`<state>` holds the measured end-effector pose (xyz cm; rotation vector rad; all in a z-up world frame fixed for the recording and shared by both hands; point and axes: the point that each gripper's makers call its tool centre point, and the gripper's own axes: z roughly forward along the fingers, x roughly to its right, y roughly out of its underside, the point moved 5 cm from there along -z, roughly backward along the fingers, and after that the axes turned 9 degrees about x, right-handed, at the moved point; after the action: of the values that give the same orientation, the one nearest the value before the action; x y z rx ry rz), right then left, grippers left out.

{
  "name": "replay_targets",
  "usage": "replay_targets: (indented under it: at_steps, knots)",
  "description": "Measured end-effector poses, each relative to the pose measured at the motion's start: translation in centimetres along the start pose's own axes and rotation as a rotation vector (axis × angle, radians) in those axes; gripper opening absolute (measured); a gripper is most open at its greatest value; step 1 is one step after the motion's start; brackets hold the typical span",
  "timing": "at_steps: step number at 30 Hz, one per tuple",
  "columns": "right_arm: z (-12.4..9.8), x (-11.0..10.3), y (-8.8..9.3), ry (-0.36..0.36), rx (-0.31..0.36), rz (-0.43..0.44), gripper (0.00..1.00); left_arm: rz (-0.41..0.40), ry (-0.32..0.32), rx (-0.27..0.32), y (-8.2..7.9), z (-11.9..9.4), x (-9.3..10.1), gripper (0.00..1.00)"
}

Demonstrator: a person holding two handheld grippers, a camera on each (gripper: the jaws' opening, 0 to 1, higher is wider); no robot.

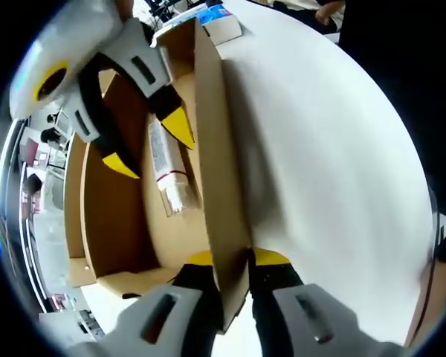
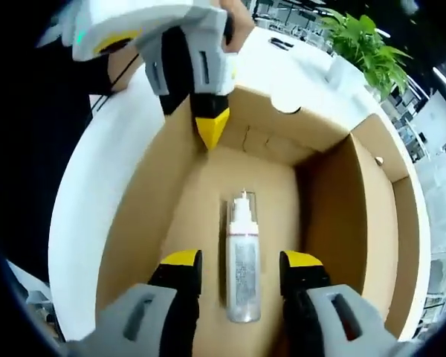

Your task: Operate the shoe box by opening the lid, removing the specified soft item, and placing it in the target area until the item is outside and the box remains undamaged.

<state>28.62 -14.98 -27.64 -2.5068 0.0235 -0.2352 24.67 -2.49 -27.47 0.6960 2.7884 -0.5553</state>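
An open brown cardboard shoe box rests on a white table. On its floor lies a clear soft bottle with a white label and a nozzle. My left gripper is shut on the box's side wall, one jaw inside and one outside; in the right gripper view its yellow tip sits on that wall. My right gripper is down inside the box, open, a jaw on each side of the bottle without touching it. It also shows in the left gripper view over the bottle.
The box's lid flap stands open on the far side. A blue and white carton lies on the table beyond the box end. A green plant stands past the table. A person's hand rests at the table's far edge.
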Motion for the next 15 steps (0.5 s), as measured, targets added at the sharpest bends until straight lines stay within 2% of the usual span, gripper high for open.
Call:
replay_targets:
  at_steps: [5, 6, 8, 11, 15]
  knots:
    - [0.5, 0.4, 0.4, 0.010, -0.001, 0.020, 0.42, 0.005, 0.001, 0.001, 0.0, 0.0, 0.0, 0.12]
    - [0.6, 0.3, 0.6, 0.011, 0.007, 0.064, 0.42, 0.008, 0.001, 0.002, 0.0, 0.0, 0.0, 0.12]
    - [0.6, 0.4, 0.8, 0.025, 0.005, 0.098, 0.42, 0.006, 0.001, 0.002, 0.0, 0.0, 0.0, 0.12]
    - [0.9, 0.4, 0.9, 0.028, 0.053, 0.073, 0.42, 0.005, 0.001, 0.001, 0.0, 0.0, 0.0, 0.12]
    - [1.2, 0.2, 1.5, 0.020, 0.048, 0.098, 0.39, 0.003, 0.001, 0.000, 0.0, 0.0, -0.1, 0.12]
